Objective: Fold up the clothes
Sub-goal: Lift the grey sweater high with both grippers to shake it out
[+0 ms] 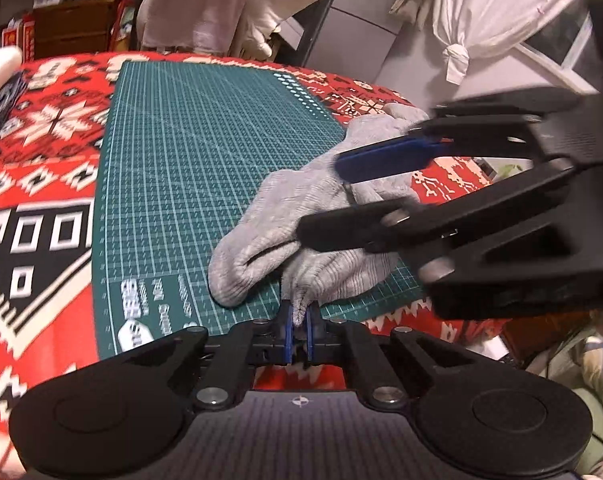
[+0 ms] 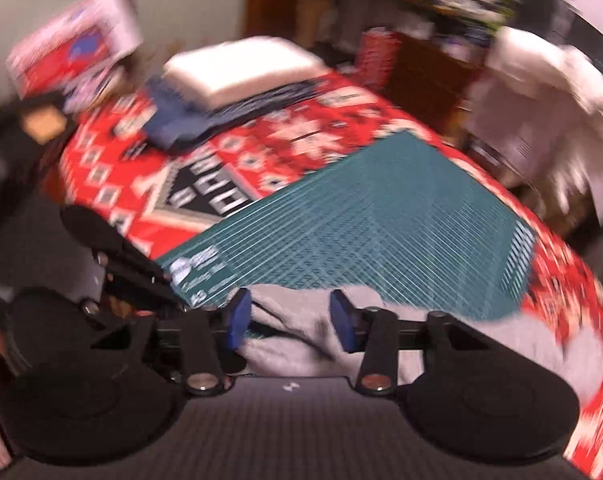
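Our left claw (image 1: 300, 320) sits bottom centre of the left wrist view, blue pads pressed together on a pinch of the grey garment (image 1: 301, 236); the fabric rises in a small ridge btwn the pads. From there the garment spreads up and to the right, a crumpled ribbed grey knit w/ a rounded fold at its left end, lying on the green cutting mat (image 1: 189, 168) near the mat's lower right corner and running off onto the red patterned cloth (image 1: 41, 152) at upper right.

Our right claw (image 1: 333, 196) comes in from the right of the same frame, fingers spread, one blue pad (image 1: 385, 158) above the garment and the black finger lower down, over the middle of the fabric. We can't tell if either finger touches it.

In the right wrist view, heavily blurred, the right claw (image 2: 287, 320) shows at bottom centre w/ both blue pads wide apart and the grey garment (image 2: 297, 344) lying btwn and below them. The cutting mat (image 2: 381, 232) fills the centre-right, its printed corner just left of the claw. The red patterned cloth (image 2: 261, 148) covers the surface beyond. At upper centre a white folded stack (image 2: 241, 68) rests on dark blue folded fabric (image 2: 181, 124). Background top of frame is too smeared to read.
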The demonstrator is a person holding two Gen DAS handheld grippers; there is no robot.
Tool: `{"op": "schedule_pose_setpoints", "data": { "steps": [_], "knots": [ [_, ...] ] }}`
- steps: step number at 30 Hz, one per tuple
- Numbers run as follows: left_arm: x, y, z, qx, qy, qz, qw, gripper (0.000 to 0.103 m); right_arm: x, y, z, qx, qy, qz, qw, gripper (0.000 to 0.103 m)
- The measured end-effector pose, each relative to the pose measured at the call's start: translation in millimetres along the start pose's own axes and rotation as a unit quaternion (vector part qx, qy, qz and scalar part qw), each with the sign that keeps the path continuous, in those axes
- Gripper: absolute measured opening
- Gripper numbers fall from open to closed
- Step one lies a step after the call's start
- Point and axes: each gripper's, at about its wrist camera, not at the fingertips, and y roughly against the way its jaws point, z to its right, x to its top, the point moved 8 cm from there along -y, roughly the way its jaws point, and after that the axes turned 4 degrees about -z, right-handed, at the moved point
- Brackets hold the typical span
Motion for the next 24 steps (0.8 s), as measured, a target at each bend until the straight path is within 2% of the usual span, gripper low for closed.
{"op": "schedule_pose_setpoints", "data": {
  "steps": [5, 10, 13, 14, 15, 18, 20, 22, 24],
  "knots": [
    [-5.4, 1.6, -0.6, -0.014, 0.006, -0.005, 0.9999, 0.006, 11.5, -19.4, -27.2, 0.039, 0.107, -0.05, 0.992, 0.039],
    [-8.5, 3.2, -5.2, -0.022, 0.014, -0.008, 0.9996, 0.006, 16.6, -37.4, -35.4, 0.084, 0.151, -0.098, 0.98, 0.033],
    [-8.2, 6.3, -11.0, -0.029, 0.028, -0.006, 0.9992, 0.006, 15.1, -52.0, -35.1, 0.084, 0.173, -0.128, 0.973, 0.021],
    [-8.0, 7.5, -12.8, -0.029, 0.032, -0.004, 0.9991, 0.006, 14.5, -54.9, -33.3, 0.086, 0.167, -0.134, 0.973, 0.012],
    [-7.7, 8.9, -14.6, -0.027, 0.036, -0.003, 0.999, 0.006, 13.9, -57.9, -31.5, 0.087, 0.16, -0.139, 0.973, 0.01],
    [-6.7, 13.0, -19.9, -0.024, 0.049, 0.001, 0.9985, 0.006, 23.8, -53.9, -12.0, 0.084, 0.07, -0.118, 0.987, 0.007],
    [-2.1, 21.2, -25.0, -0.015, 0.056, 0.013, 0.9982, 0.006, 32.3, -43.9, 11.7, 0.073, -0.011, -0.083, 0.994, 0.007],
    [4.2, 31.7, -30.4, -0.004, 0.062, 0.029, 0.9977, 0.006, 37.0, -27.0, 44.8, 0.06, -0.115, -0.038, 0.991, 0.007],
    [16.5, 46.3, -36.1, 0.016, 0.06, 0.053, 0.9967, 0.006, 36.5, -5.9, 80.2, 0.049, -0.218, 0.015, 0.975, 0.007]
  ]
}}
